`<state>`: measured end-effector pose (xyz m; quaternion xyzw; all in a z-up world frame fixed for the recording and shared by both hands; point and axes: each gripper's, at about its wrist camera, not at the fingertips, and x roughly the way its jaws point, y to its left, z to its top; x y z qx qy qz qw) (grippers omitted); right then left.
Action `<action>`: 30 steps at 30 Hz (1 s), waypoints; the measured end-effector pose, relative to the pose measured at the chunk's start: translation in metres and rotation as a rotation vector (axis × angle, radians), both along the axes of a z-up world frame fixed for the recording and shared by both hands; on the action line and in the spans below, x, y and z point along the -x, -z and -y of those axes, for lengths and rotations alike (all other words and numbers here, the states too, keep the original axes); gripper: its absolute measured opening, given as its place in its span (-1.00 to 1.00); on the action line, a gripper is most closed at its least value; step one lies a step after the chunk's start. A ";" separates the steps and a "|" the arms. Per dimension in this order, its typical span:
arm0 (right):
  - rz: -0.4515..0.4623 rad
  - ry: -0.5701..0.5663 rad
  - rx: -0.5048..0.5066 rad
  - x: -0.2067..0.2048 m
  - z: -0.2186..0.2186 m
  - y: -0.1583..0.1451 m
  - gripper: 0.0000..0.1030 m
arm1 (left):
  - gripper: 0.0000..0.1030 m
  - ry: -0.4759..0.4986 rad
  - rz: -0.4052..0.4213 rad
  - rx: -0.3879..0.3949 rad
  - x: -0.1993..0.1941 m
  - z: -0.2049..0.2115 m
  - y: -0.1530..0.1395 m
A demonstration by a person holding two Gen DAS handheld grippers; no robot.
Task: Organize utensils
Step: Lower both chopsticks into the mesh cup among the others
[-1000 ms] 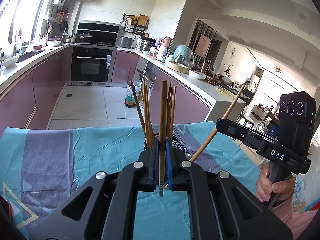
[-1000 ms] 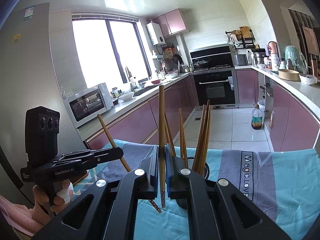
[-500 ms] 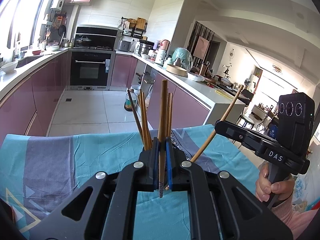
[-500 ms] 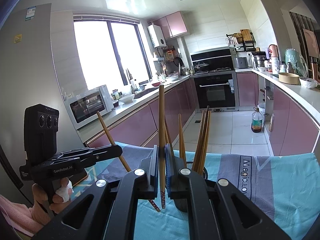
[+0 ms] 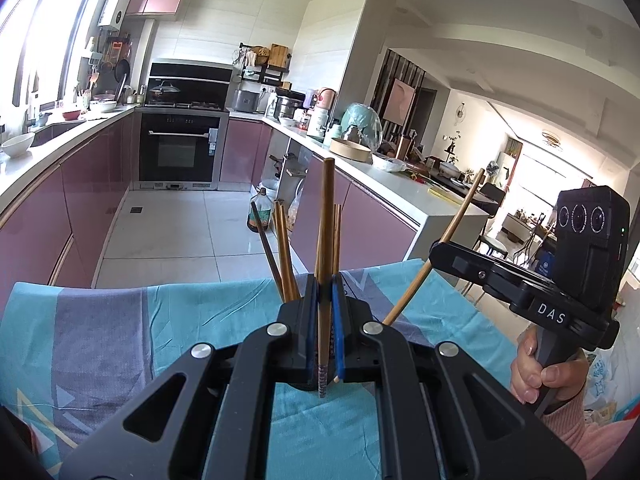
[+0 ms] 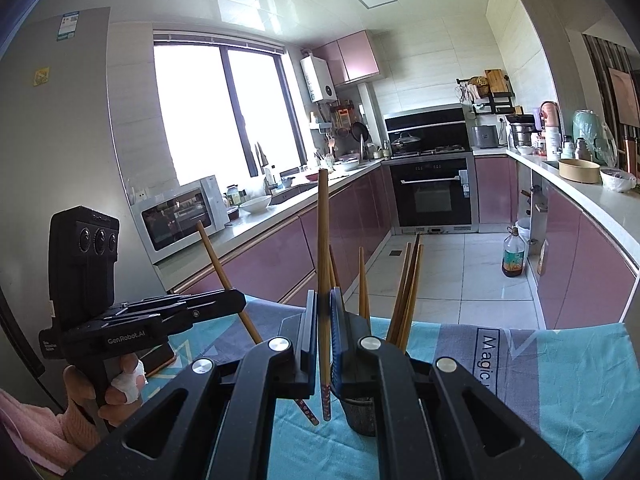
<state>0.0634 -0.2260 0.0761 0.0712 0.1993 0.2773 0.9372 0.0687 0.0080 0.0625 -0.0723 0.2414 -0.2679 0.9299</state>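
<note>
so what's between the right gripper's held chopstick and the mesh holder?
Right wrist view: nothing but bare blue cloth. The right gripper grips its chopstick just left of the mesh holder.

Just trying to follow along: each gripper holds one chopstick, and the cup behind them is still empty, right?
Not quite. Each gripper does hold one chopstick: the left gripper and the right gripper are each shut on one. But the cup is not empty: the right wrist view shows several chopsticks standing in it.
</note>
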 end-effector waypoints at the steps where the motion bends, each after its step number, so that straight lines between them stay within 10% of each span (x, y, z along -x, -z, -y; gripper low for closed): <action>1: 0.002 0.001 0.001 0.000 0.000 -0.001 -0.90 | -0.85 0.000 0.005 0.001 0.001 0.000 -0.001; 30: 0.051 0.025 0.000 -0.014 -0.001 -0.018 -0.90 | -0.86 -0.006 0.054 0.035 -0.001 -0.001 -0.028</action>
